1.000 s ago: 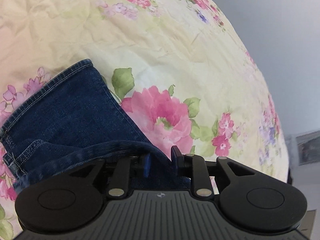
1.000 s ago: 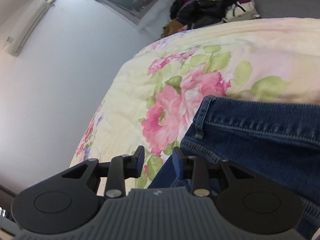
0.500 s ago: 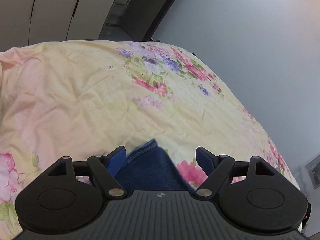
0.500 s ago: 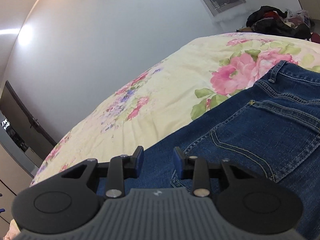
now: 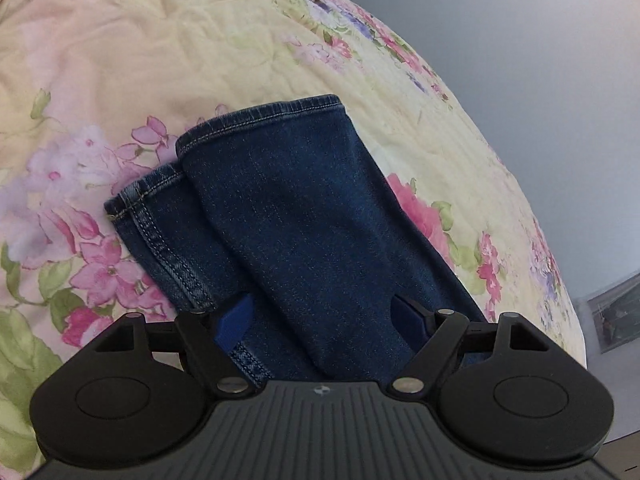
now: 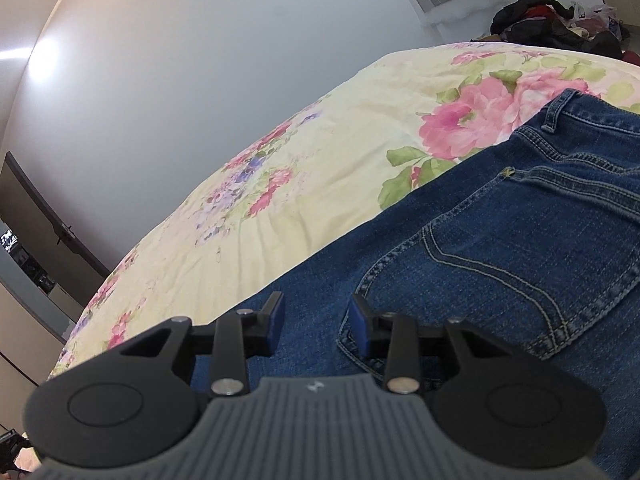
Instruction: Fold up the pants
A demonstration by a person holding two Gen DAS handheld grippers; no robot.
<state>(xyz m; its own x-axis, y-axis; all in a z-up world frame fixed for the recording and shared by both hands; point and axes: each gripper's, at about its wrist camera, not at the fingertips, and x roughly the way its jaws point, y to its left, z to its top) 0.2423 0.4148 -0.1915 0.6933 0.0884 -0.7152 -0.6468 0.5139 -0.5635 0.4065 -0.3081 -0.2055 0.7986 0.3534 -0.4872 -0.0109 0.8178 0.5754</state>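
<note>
No readable text, label or number anywhere.

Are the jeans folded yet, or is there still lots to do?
Partly. The jeans lie on the flowery bedspread with one leg stacked on the other, hems nearly matching. Nothing is held: the left gripper has just opened wide over the legs, and the right gripper, jaws just opening, sits over the back pocket. Folding the length looks still left.
</note>
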